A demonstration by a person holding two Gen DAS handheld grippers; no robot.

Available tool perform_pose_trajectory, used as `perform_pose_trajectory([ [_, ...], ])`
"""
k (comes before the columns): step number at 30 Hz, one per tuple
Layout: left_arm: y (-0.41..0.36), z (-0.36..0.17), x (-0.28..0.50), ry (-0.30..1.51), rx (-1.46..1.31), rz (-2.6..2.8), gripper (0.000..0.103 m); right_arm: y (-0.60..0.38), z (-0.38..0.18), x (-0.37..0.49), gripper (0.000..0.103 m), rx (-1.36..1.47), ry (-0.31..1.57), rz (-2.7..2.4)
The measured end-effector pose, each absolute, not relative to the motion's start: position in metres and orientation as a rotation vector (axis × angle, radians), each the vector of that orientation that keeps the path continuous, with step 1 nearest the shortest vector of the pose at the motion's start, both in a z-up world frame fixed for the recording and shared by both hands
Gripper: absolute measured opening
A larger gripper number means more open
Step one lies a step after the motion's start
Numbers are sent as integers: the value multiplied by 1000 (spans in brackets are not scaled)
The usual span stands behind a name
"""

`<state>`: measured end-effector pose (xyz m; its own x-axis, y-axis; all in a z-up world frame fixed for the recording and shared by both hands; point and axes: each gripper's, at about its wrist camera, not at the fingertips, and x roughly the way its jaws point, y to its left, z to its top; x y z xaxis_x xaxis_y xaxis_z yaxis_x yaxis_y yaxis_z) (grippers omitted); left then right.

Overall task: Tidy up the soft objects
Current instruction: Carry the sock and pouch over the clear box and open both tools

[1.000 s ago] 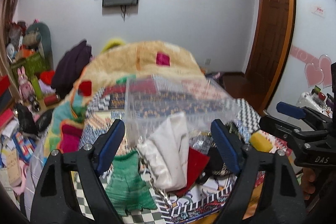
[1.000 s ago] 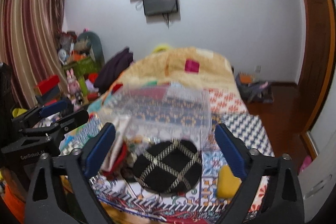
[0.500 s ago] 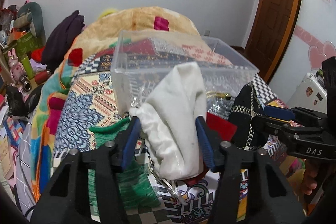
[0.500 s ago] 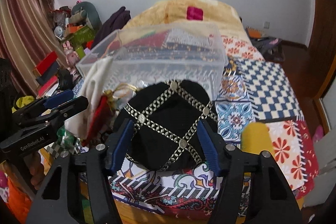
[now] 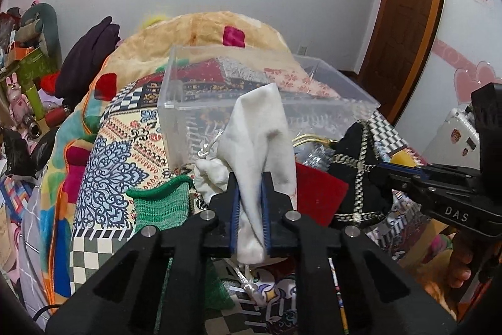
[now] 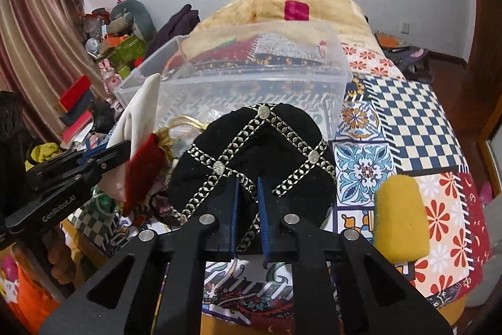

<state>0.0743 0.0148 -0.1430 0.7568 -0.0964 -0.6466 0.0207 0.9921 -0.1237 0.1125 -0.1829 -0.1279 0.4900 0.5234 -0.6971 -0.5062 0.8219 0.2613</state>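
Note:
My left gripper (image 5: pixel 250 181) is shut on a white drawstring cloth pouch (image 5: pixel 262 127), which stands up between the jaws in front of a clear plastic bin (image 5: pixel 194 102). My right gripper (image 6: pixel 248 182) is shut on a black cap with silver lattice trim (image 6: pixel 251 153), just in front of the same bin (image 6: pixel 332 74). The pouch (image 6: pixel 138 112) and the left gripper (image 6: pixel 109 156) show at the left of the right wrist view. The cap (image 5: pixel 357 171) and the right gripper (image 5: pixel 398 175) show at the right of the left wrist view.
A green knit piece (image 5: pixel 163 203) and a red cloth (image 5: pixel 320 193) lie beside the pouch. A yellow sponge (image 6: pixel 400 215) lies right of the cap. All rest on a patchwork bedspread (image 6: pixel 408 115). Clutter is stacked on the floor at left (image 5: pixel 28 90).
Both grippers have moved forward and down to the pile and closed: the left on the white pouch, the right on the black cap. Both were wide open a second ago.

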Motion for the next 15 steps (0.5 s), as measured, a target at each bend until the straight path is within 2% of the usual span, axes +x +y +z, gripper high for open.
perform_pose_trajectory([
  [15, 28, -76, 43, 517, -118, -41, 11, -198, -74, 98, 7, 43, 661, 623],
])
